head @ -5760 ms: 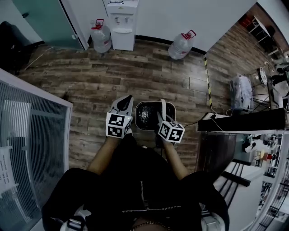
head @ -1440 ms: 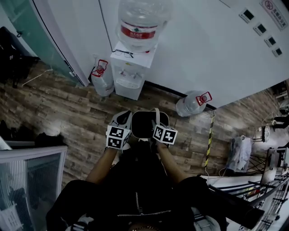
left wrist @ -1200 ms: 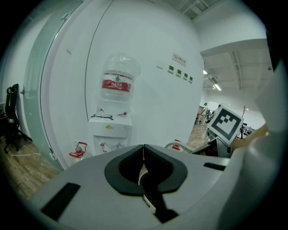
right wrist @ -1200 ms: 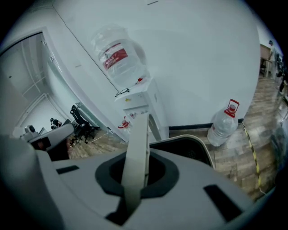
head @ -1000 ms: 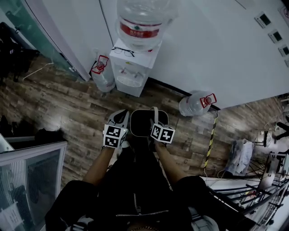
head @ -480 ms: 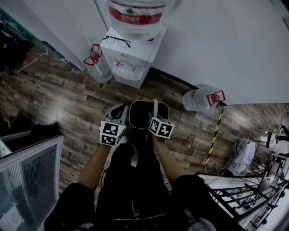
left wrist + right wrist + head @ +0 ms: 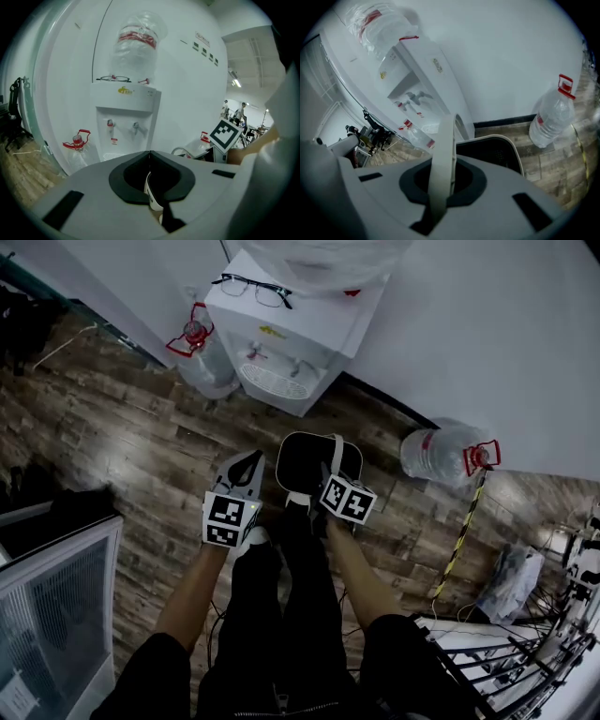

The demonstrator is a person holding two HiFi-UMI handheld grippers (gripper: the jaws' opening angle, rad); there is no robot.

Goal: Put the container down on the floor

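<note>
Container (image 7: 302,463): dark rounded-rectangular bin, perforated inside, with a pale rim and one pale band handle (image 7: 443,140) arching over it. It sits low over the plank floor (image 7: 141,442), just in front of the water dispenser (image 7: 295,329); contact with the floor cannot be told. Right gripper (image 7: 334,474) jaws pinch the handle. Left gripper (image 7: 250,463) is just beside the bin's left side, jaws pressed together on nothing.

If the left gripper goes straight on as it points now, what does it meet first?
Probably the water dispenser, whose front lies straight beyond the shut left gripper; depth is unclear, so perhaps the floor first.
</note>
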